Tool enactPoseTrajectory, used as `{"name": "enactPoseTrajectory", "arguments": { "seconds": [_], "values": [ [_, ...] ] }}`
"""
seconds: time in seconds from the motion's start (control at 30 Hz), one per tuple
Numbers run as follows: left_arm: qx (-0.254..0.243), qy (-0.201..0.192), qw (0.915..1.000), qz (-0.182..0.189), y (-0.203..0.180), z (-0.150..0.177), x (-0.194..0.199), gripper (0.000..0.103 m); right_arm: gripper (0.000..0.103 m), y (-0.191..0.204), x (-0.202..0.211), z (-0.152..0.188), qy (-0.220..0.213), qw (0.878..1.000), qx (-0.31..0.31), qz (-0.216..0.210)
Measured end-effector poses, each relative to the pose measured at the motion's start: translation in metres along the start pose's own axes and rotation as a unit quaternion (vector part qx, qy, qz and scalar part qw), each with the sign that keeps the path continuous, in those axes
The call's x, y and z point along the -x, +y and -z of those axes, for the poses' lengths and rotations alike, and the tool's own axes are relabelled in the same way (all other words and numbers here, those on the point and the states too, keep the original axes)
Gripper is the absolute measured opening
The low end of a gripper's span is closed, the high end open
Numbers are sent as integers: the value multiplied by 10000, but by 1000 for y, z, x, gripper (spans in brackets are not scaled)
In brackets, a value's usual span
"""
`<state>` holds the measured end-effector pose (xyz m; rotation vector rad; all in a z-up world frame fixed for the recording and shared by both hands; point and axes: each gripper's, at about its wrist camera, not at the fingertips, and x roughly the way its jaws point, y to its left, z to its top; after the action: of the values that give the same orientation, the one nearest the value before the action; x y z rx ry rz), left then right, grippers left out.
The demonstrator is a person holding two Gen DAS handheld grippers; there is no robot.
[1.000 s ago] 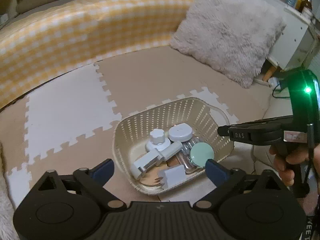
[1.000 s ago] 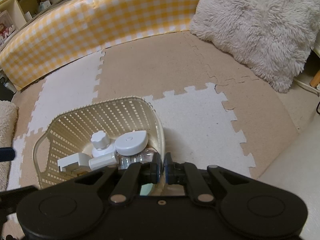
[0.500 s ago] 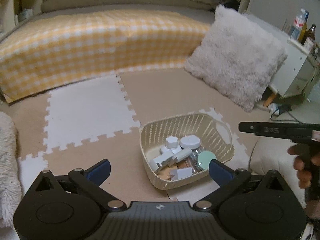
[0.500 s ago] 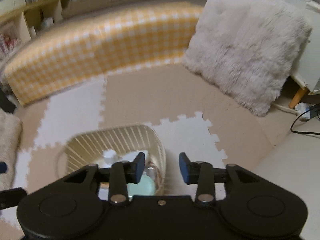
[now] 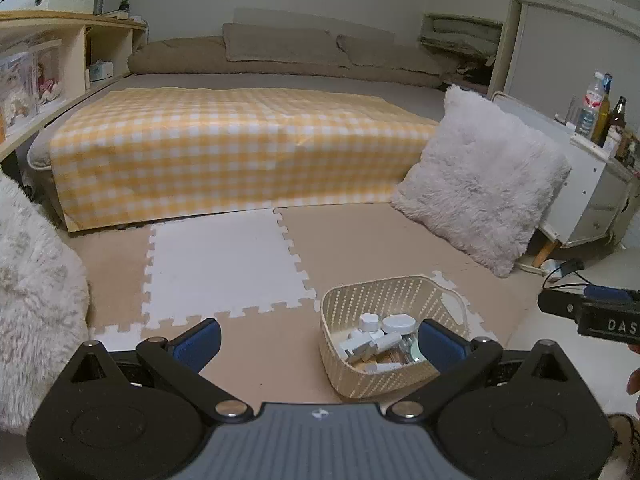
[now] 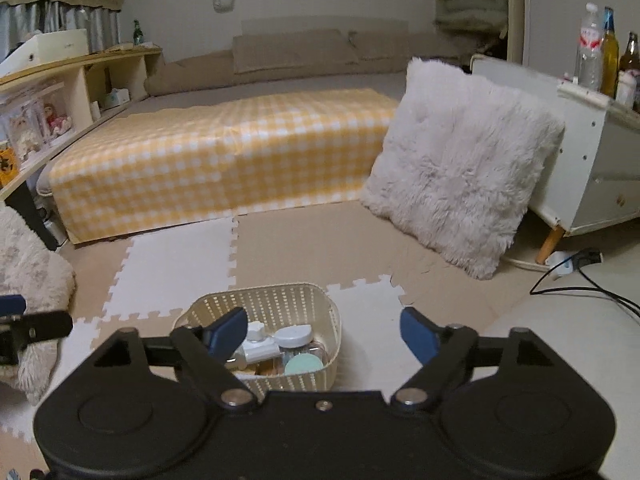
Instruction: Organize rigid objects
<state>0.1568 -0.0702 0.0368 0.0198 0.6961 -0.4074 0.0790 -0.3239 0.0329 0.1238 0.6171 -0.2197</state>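
Observation:
A cream perforated basket [image 5: 384, 296] stands on the foam floor mat and holds several small white containers [image 5: 370, 338]; in the right wrist view the basket [image 6: 276, 300] also shows a mint-green lid [image 6: 303, 363] and a white round jar [image 6: 293, 336]. My left gripper [image 5: 318, 344] is open and empty, raised well above and behind the basket. My right gripper [image 6: 322, 332] is open and empty, also raised behind the basket. The right gripper's body shows at the right edge of the left wrist view [image 5: 596, 314].
A bed with a yellow checked cover [image 5: 224, 148] runs across the back. A fluffy white pillow [image 5: 480, 184] leans on a white cabinet [image 5: 592, 196] carrying bottles. A furry cushion [image 5: 32, 300] lies at left. A cable and plug [image 6: 576, 264] lie at right.
Both grippers have pulled back and up, away from the basket, which now looks smaller. My right gripper has gone from shut to wide open.

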Motion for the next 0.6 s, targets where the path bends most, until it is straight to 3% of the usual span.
{"name": "enactPoseTrajectory", "arguments": {
  "seconds": [0.23,0.6],
  "values": [
    [-167,-260,9990,-327,4,21,21,103,97,12,30,23,-226,9997,110,69],
    [-285,-532,9962,-621,8,48,35,103,103,24,49,56,-551,9982,142,205]
  ]
}}
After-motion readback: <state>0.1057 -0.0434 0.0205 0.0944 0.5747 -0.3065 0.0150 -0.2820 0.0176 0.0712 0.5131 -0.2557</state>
